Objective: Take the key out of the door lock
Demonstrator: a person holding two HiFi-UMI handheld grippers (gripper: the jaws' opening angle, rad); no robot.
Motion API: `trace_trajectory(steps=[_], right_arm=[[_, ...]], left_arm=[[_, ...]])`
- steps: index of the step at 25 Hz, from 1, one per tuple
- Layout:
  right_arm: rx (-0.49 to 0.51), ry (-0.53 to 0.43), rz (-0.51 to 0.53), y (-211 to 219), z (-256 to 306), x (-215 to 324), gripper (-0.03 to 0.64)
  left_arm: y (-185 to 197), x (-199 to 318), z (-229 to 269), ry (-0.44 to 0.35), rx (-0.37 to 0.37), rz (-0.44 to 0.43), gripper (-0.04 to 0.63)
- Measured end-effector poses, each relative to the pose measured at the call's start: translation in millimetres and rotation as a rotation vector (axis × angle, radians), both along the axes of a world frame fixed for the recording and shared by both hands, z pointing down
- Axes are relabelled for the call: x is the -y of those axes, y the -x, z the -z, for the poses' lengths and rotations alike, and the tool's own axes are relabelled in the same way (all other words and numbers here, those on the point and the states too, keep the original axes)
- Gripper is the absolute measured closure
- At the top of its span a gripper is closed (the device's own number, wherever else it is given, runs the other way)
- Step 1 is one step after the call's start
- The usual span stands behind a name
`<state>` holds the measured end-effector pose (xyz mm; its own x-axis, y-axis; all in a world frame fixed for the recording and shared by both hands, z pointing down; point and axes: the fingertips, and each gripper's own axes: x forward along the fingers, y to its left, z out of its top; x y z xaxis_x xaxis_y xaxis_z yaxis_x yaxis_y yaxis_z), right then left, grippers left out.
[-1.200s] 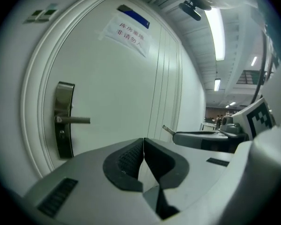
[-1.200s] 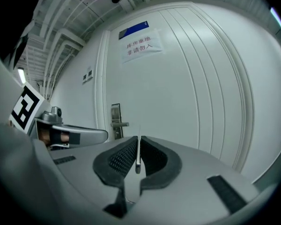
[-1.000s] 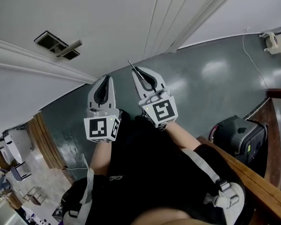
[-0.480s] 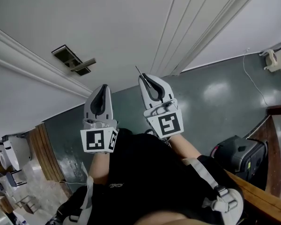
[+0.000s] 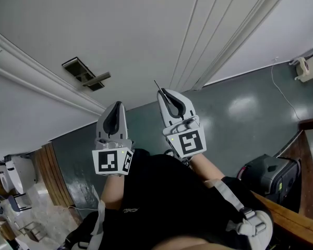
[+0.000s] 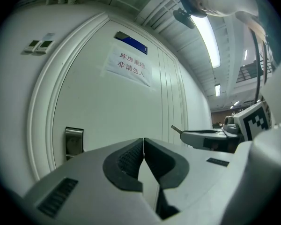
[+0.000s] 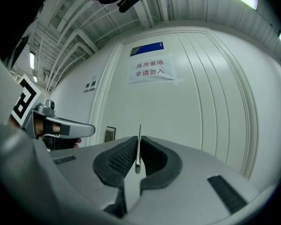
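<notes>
The key (image 7: 138, 149) was already out of the lock (image 7: 110, 134), pinched edge-on between the right gripper's (image 5: 166, 94) closed jaws at the centre of its view and clear of the door (image 7: 187, 102). The left gripper (image 5: 116, 106), lower left of the head view, was closed on nothing. The removal looked done, with at most putting the key down left.

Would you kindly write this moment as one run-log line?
right gripper: shut on key | left gripper: shut, empty | key: clear of door lock

key (image 7: 138, 149): thin metal | door (image 7: 192, 116): smooth white paint | lock plate (image 6: 74, 142): glossy metal | notice (image 7: 150, 69): paper
</notes>
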<state>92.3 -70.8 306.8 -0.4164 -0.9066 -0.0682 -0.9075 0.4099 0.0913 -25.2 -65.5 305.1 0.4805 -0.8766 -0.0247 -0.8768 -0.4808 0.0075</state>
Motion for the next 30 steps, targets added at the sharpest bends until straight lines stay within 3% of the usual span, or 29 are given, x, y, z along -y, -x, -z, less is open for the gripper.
trace_trajectory(steps=[30], right_arm=[[0.007, 0.007, 0.029, 8.4, -3.8, -1.9, 0.586]], left_arm=[[6.8, -0.9, -9.0, 0.022, -0.030, 0.017, 0.572]])
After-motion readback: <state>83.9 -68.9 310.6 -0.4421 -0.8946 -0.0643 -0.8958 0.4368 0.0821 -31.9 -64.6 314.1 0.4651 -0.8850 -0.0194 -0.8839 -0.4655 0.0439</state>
